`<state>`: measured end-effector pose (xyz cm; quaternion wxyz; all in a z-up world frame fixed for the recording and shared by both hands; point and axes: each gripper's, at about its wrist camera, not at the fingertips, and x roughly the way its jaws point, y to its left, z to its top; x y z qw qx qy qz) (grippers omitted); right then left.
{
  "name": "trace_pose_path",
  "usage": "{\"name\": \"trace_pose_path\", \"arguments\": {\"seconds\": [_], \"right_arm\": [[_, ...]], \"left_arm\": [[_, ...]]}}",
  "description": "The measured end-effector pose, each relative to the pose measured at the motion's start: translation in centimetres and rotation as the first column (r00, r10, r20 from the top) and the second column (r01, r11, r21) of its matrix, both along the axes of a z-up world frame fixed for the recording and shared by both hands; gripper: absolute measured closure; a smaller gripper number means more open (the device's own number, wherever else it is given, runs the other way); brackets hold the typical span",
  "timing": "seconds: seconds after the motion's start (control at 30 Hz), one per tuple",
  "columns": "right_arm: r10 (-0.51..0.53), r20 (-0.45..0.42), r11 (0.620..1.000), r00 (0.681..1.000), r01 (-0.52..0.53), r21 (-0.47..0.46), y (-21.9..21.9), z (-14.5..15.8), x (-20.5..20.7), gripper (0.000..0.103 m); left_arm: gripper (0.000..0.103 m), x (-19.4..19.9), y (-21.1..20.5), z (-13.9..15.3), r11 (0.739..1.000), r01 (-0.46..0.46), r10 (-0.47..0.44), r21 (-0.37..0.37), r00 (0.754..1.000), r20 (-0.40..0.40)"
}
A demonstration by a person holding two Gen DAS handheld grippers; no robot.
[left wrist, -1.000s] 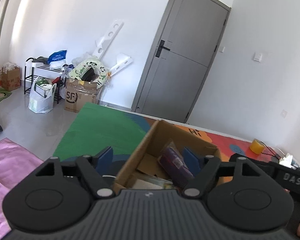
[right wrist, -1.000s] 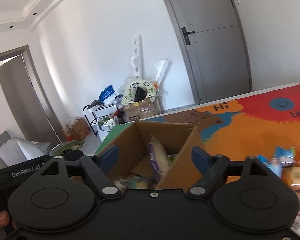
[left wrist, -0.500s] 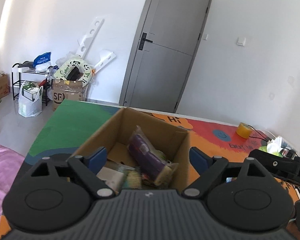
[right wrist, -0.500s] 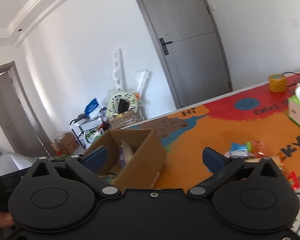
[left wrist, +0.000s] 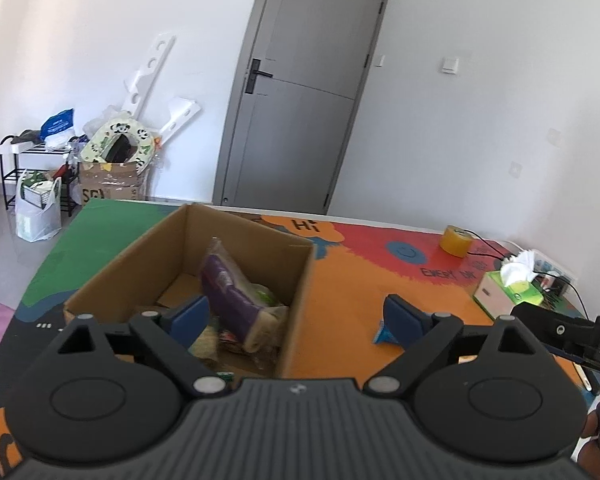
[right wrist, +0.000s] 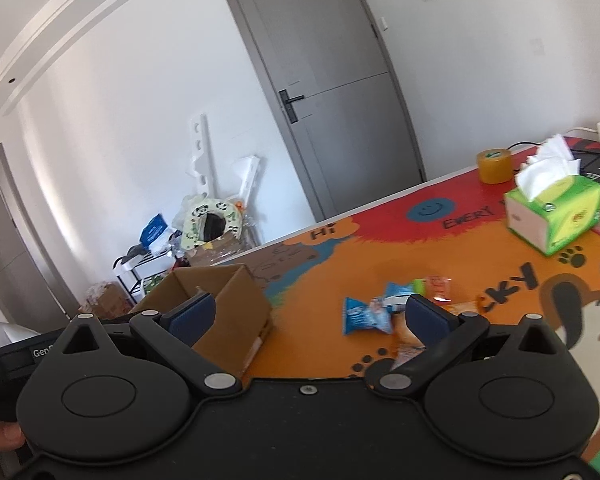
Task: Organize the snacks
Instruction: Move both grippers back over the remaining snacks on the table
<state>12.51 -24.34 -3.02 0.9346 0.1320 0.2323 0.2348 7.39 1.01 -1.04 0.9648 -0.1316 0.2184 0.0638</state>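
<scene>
An open cardboard box (left wrist: pixel 148 256) stands on the colourful table mat and holds several snack packets, a purple one (left wrist: pixel 230 294) leaning upright. My left gripper (left wrist: pixel 296 314) is open and empty, hovering over the box's right wall. The box also shows in the right wrist view (right wrist: pixel 236 300) at left. Loose snack packets, blue ones (right wrist: pixel 366 314) and an orange one (right wrist: pixel 438 286), lie on the mat to its right. My right gripper (right wrist: pixel 308 314) is open and empty above the mat between the box and the packets. A blue packet (left wrist: pixel 382 334) peeks behind my left gripper's right finger.
A green tissue box (right wrist: pixel 556 210) and a yellow tape roll (right wrist: pixel 494 164) stand at the far right of the table, with cables behind. They also show in the left wrist view: tissue box (left wrist: pixel 508 290), tape roll (left wrist: pixel 455 240). Beyond the table are a grey door and floor clutter.
Both grippers have swung to the right and pulled back from the box. The loose packets and the tissue box have come into the right wrist view. Both stay open.
</scene>
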Motion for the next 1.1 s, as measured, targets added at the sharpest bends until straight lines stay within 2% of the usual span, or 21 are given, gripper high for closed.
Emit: {"name": "trace_pose_path", "arguments": {"seconds": [0.5,1.1], "right_arm": [[-0.079,0.002,0.997,0.997,0.079,0.007,-4.9,-0.3,-1.0,0.000],[-0.145,-0.032,0.989,0.989,0.145,0.015,-8.2,-2.1,-0.3,0.000]], "left_arm": [[0.009,0.7,-4.4,0.1,0.996,0.090,-0.090,0.015,0.996,-0.004],[0.010,2.1,-7.6,-1.1,0.985,0.172,-0.172,0.009,0.985,-0.008]]}}
